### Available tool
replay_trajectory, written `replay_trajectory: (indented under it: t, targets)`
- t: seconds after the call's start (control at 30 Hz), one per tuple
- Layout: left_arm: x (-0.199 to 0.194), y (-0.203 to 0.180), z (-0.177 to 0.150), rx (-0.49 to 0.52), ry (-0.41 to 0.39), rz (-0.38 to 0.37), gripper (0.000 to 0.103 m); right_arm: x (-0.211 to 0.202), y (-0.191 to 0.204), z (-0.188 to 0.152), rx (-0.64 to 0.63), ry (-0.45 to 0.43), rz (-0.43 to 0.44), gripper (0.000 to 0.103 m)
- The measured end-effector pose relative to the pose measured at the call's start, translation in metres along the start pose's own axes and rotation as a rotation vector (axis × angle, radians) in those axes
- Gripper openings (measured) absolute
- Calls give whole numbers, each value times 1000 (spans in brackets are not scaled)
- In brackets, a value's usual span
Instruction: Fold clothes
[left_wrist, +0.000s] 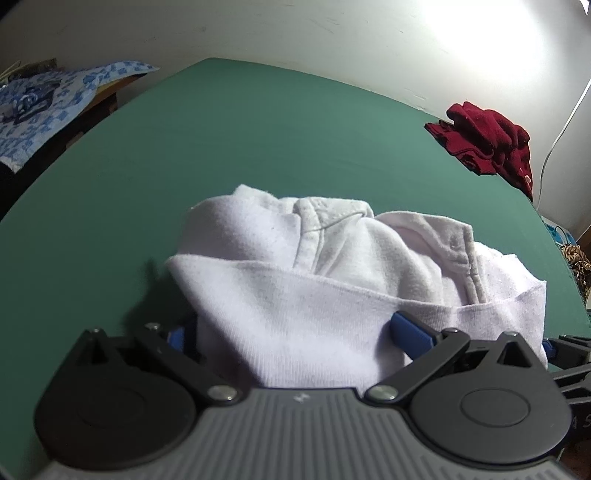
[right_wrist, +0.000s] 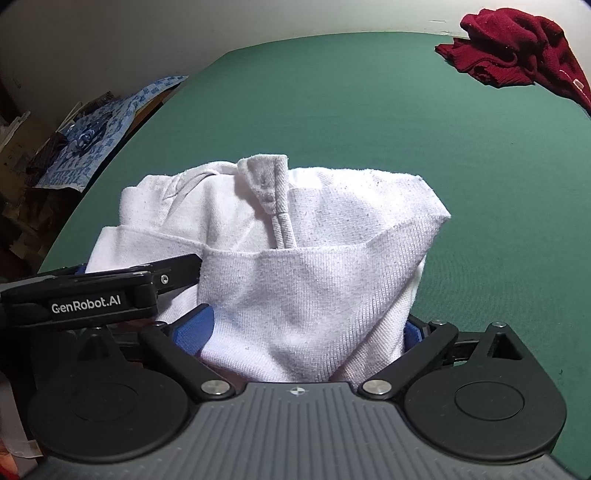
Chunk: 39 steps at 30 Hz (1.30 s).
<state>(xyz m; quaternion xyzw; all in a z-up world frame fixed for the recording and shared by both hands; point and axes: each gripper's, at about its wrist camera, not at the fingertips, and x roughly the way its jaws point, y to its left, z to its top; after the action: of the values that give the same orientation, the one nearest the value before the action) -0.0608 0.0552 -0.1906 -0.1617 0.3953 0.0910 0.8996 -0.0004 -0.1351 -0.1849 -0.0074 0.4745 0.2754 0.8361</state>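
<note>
Both grippers are on the white polo shirt (left_wrist: 295, 295), which sits on the near half of the green tabletop (left_wrist: 258, 140), already bundled into a compact packet with its collar and button placket (right_wrist: 273, 195) on top.

Left gripper (left_wrist: 291, 334): jaws pinching the shirt's near folded edge. Cloth fills the gap between the blue pads (left_wrist: 410, 332), and the hem band runs straight across between them. Right gripper (right_wrist: 308, 332): same, jaws closed on the near edge of the shirt, fabric bunched between the pads (right_wrist: 194, 328). In the right wrist view the left gripper's body sits just left of the shirt, touching or nearly touching it, so the two grips are side by side on the same edge.

Why held this way, my read: two grips along one edge keep that edge taut and level, so the layer can be carried over the placket as one flap without sagging in the middle. Looks like a late fold, since the shirt is already narrow.

Beyond the shirt, the tabletop is bare up to the crumpled dark red garment (right_wrist: 517, 48) at the far right corner, well apart from the shirt, probably waiting its turn. A blue patterned cloth (left_wrist: 40, 103) lies off the tabletop, far left of the shirt.

Risk: uneven lift would skew the flap or drag the bottom layers.
</note>
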Motion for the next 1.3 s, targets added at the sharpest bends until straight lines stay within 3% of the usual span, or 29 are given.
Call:
replay_trajectory:
  t: [0.37, 0.7, 0.9, 1.07, 1.17, 1.3]
  targets:
    - [0, -1, -1, 15, 2, 4, 103, 1, 5, -6, -93, -8, -4, 103]
    - [-2, 6, 0, 67, 21, -50, 103, 2, 9, -8, -96, -19, -32, 103]
    - [0, 8, 10, 108, 83, -81, 103, 3, 9, -5, -40, -10, -42, 103]
    - [4, 5, 16, 164, 135, -87, 102, -7, -8, -23, 57, -141, 38, 103]
    - [5, 2, 15, 207, 147, -82, 102, -10, -17, -20, 154, -155, 72, 103]
    - [7, 1, 17, 233, 164, -78, 101, -6, -4, -16, 114, -123, 13, 100]
